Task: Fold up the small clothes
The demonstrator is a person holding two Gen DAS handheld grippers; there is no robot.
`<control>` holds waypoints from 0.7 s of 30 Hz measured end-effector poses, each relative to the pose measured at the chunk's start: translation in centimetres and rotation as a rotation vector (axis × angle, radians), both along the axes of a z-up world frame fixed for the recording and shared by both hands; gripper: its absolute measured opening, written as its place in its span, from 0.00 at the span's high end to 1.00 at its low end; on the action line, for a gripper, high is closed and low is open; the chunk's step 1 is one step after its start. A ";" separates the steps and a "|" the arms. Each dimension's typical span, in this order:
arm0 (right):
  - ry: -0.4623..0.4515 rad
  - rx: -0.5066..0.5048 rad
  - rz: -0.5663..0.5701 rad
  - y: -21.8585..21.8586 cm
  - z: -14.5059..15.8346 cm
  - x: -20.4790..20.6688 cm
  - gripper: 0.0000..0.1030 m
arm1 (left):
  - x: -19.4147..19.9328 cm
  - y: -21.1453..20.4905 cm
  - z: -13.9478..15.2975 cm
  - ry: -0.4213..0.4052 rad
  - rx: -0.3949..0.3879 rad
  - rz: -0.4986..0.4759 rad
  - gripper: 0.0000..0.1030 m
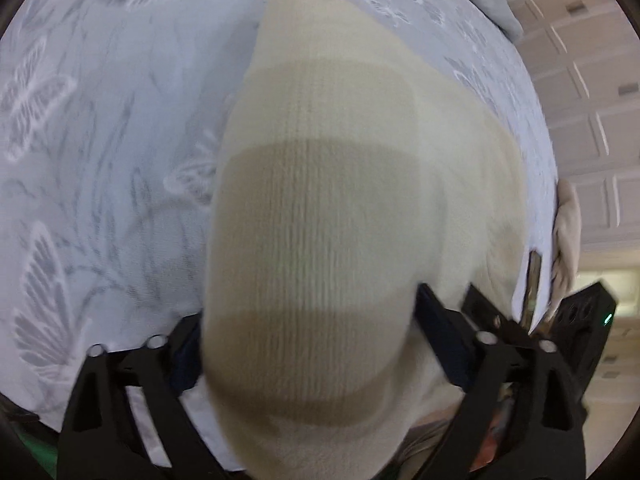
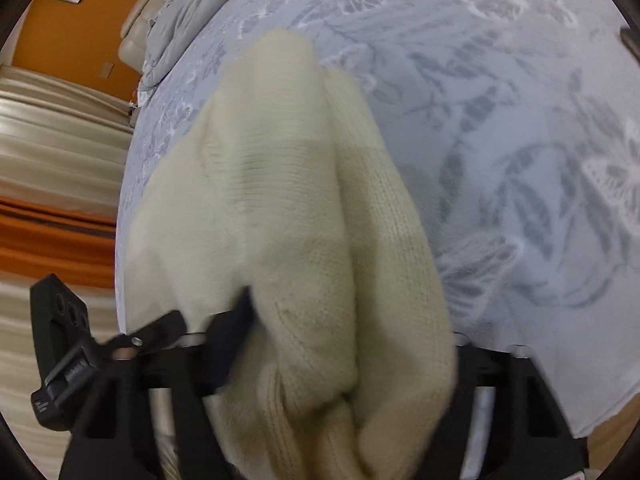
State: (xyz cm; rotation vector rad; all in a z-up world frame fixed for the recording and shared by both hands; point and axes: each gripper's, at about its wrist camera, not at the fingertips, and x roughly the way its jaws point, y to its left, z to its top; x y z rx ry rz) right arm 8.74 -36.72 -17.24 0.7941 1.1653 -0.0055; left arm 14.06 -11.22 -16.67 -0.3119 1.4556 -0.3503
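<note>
Left wrist view, left to right. Pale blue bedspread (image 1: 100, 152) with grey and white butterfly print across the left half of the frame. At lower left, one black finger of the left gripper (image 1: 308, 344), its blue pad half hidden behind cloth. Through the centre, from the top edge to the bottom, a cream knit garment (image 1: 316, 208) with broad beige bands, blurred, draped between the two fingers and covering the gap. At lower right, the other finger, its blue pad beside the garment's edge. Jaws spread wide; whether the pads press the knit, cannot tell. Far right, white panelled doors (image 1: 592, 128), and at the lower right edge the right gripper's black body.

Right wrist view, left to right. Orange wall (image 2: 68, 32) and cream drapery at the left edge, grey bedding (image 2: 188, 12) at upper left. At lower left, one finger of the right gripper (image 2: 344, 344) with a dark pad against the knit. In the centre the cream knit garment (image 2: 280, 220), bunched in folds, running from the upper middle down between the fingers. Other finger hidden by cloth; clamped or merely around it, cannot tell. Bedspread (image 2: 520, 140) across the right half.
</note>
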 end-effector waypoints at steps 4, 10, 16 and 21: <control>-0.038 -0.046 0.008 0.7 2.9 -0.8 0.65 | -0.9 -0.7 3.4 -0.079 0.056 -0.082 0.36; -0.087 -0.036 -0.004 2.1 6.8 -4.5 0.65 | -3.3 0.3 8.1 -0.145 0.084 -0.124 0.39; -0.127 -0.037 0.021 4.6 10.0 -8.4 0.66 | -7.0 1.2 11.4 -0.195 0.118 -0.172 0.39; -0.175 -0.053 0.041 5.8 13.1 -11.3 0.66 | -10.0 2.5 14.3 -0.228 0.087 -0.186 0.40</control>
